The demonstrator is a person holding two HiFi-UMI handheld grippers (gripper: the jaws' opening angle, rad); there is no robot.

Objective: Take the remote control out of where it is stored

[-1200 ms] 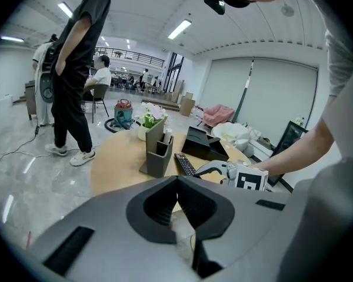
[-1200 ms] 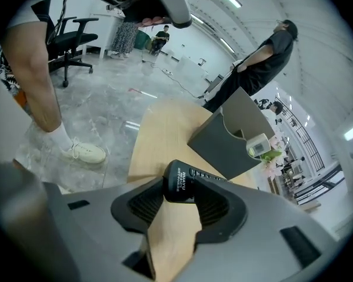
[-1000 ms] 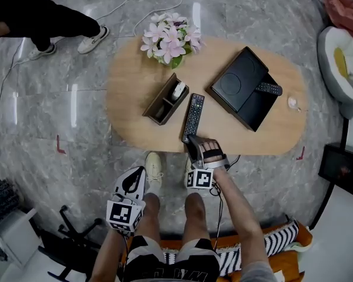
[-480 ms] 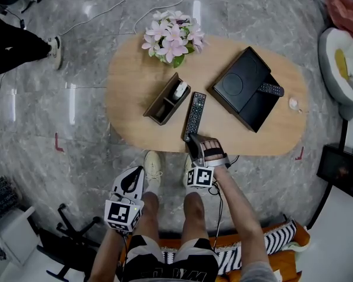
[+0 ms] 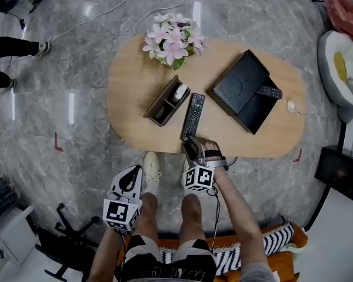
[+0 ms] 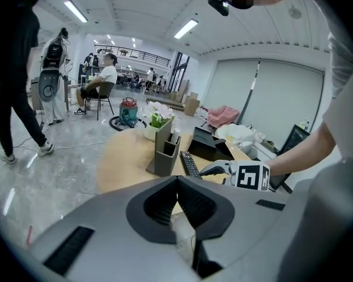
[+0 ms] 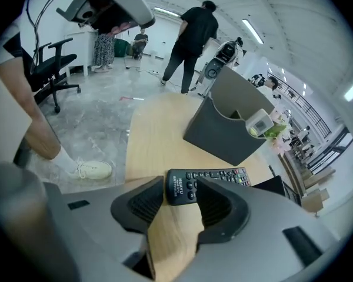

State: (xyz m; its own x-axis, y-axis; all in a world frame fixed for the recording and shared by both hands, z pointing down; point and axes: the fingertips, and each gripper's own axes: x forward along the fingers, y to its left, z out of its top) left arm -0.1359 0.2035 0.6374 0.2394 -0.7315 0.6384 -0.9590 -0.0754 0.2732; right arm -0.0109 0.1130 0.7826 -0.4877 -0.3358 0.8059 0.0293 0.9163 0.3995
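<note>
A long black remote control (image 5: pixel 193 116) lies flat on the oval wooden table (image 5: pixel 129 87), just right of the dark open holder (image 5: pixel 166 103). My right gripper (image 5: pixel 191 141) points down at the remote's near end. In the right gripper view the jaws stand open around that end of the remote (image 7: pixel 217 178). One jaw reaches over its buttons and neither pad presses on it. The holder (image 7: pixel 223 128) stands behind it with a small white device in it. My left gripper (image 5: pixel 129 181) hangs off the table above my knee, tips together on nothing.
A black box (image 5: pixel 244 90) with a second small remote (image 5: pixel 269 90) on its open part sits at the table's right. A pot of pink flowers (image 5: pixel 172 39) stands at the far edge. A bystander's feet (image 5: pixel 41 47) and a cable lie on the floor at left.
My right gripper has rolled a little at the remote's near end without lifting it. The bystander at the upper left has walked further left. The remote and my left gripper stay put.
</note>
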